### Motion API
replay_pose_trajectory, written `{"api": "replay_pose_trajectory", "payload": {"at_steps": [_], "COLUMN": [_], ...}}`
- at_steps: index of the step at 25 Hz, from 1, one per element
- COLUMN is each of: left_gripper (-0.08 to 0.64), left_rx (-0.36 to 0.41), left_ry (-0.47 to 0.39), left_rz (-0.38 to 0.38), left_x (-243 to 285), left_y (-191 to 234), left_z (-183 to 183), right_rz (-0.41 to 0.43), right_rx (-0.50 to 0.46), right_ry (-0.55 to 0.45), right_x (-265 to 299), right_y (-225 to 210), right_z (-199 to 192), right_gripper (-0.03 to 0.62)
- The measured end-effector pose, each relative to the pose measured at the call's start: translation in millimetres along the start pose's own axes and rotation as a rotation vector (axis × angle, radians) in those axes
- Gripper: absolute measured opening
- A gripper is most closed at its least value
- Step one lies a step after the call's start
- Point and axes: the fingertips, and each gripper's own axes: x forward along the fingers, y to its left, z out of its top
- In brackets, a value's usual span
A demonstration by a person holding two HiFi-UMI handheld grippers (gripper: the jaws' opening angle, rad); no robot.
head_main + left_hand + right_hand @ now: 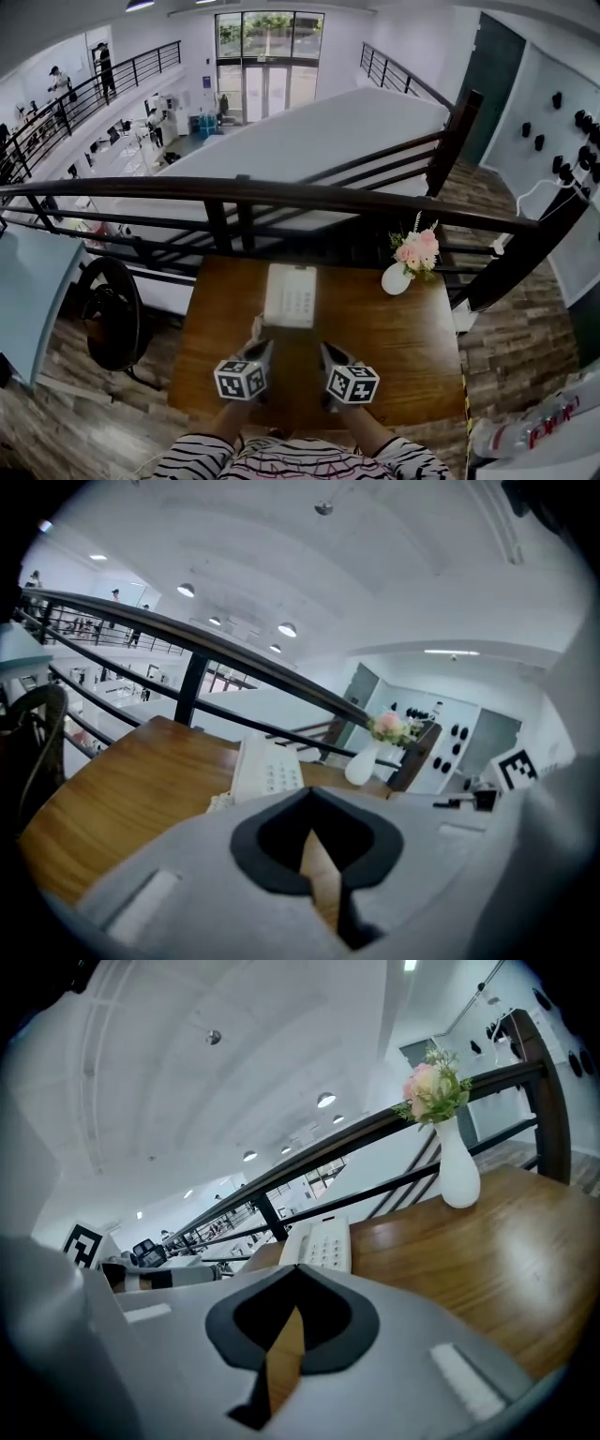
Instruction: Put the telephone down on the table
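Observation:
The white telephone [290, 295] lies flat on the wooden table [403, 352], toward its far edge, keypad up. It also shows in the left gripper view, the telephone [265, 769] just past the jaws, and in the right gripper view as the telephone [319, 1241]. My left gripper [262, 345] and right gripper [326, 350] hover side by side over the table's near half, short of the phone and apart from it. Both are shut with nothing between the jaws, as the left gripper [311, 793] and the right gripper [298, 1270] show in their own views.
A white vase of pink flowers [403, 267] stands at the table's far right corner. A dark railing [281, 195] runs just behind the table, with a drop to a lower floor beyond. A black chair [111, 314] stands left of the table.

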Motion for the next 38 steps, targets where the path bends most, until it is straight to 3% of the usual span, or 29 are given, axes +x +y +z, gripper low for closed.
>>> {"api": "replay_pose_trajectory", "payload": {"at_steps": [20,38], "left_gripper": [0.000,0.000], "left_rx": [0.013,0.033], "left_ry": [-0.064,-0.078], "left_rz": [0.034,0.098], "left_x": [-108,-155], "left_y": [-132,-173], "left_z": [-104,-166], "right_rz": [0.102,0.138], "right_rx": [-0.029,-0.040], "right_ry": [0.020,0.081], "right_x": [-170,-235], "right_y": [6,-1], "right_z": [-69,-118], "right_gripper": [-0.001,-0.002]}}
